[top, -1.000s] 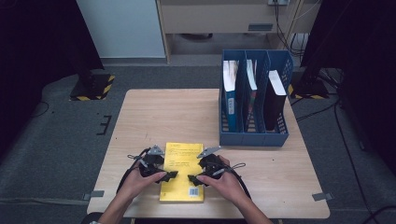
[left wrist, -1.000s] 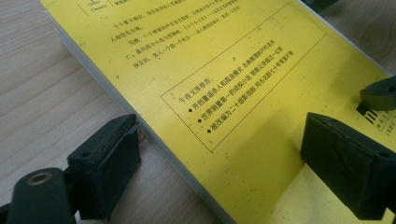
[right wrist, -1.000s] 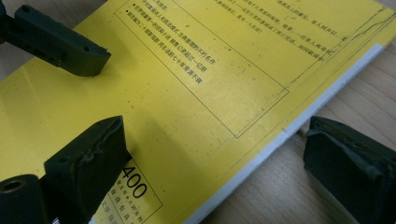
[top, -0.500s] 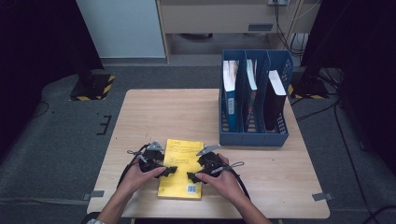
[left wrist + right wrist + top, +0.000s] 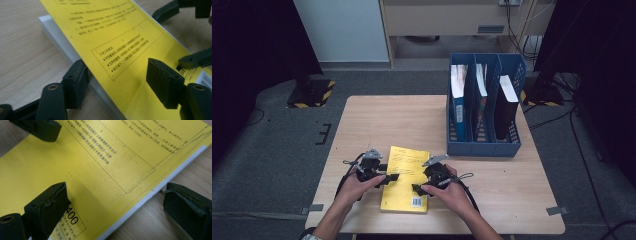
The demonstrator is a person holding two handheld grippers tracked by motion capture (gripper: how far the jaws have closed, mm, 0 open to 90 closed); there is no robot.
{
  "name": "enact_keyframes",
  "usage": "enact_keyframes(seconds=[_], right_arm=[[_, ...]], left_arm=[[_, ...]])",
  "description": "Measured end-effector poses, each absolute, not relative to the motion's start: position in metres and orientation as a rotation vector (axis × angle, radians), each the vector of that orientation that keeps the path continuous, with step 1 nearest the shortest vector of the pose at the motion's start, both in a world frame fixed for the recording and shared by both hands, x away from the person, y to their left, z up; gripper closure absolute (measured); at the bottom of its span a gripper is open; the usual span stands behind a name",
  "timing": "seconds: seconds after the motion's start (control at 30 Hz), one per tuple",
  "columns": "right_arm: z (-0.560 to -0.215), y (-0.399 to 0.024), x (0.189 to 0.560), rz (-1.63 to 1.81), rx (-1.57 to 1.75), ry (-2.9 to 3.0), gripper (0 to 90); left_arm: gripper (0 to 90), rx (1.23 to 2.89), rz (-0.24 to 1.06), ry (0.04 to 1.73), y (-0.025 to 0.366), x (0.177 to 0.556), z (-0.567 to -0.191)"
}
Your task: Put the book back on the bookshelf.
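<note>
A yellow paperback book (image 5: 404,177) lies flat on the wooden table (image 5: 387,120) near its front edge. My left gripper (image 5: 387,172) straddles the book's left edge. In the left gripper view (image 5: 117,82) one pad sits by the white page block (image 5: 62,47) and the other hovers over the cover; these jaws have just been closing, with the book's edge between them. My right gripper (image 5: 419,182) is at the book's right side. In the right gripper view (image 5: 115,202) one pad rests near the barcode corner, and the other stands on the table, apart from the book's edge.
A blue three-slot file holder (image 5: 484,149) stands at the table's back right, with an upright book or folder in each slot. Bare wood stretches behind the yellow book and to the left. Dark floor and cables surround the table.
The left gripper's jaws have narrowed around the book's left edge. Both hands have stayed almost where they were, and the book has not moved.
</note>
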State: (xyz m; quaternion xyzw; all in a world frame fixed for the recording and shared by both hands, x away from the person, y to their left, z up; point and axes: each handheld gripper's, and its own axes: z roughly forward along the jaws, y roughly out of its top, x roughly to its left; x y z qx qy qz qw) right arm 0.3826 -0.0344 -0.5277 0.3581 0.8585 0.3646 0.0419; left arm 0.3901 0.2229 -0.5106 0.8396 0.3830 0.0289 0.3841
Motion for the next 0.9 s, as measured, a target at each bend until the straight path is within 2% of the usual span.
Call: enact_keyframes(seconds=[0.33,0.9], right_arm=[[-0.528,-0.035,0.382,1.127,1.102,2.627,6.0],[-0.529,-0.037,0.383,1.150,1.098,2.625,5.8]], left_arm=[[32.0,2.186,0.028,0.902,0.216,0.385,-0.506],[38.8,2.236,-0.035,0.843,0.198,0.397,-0.507]])
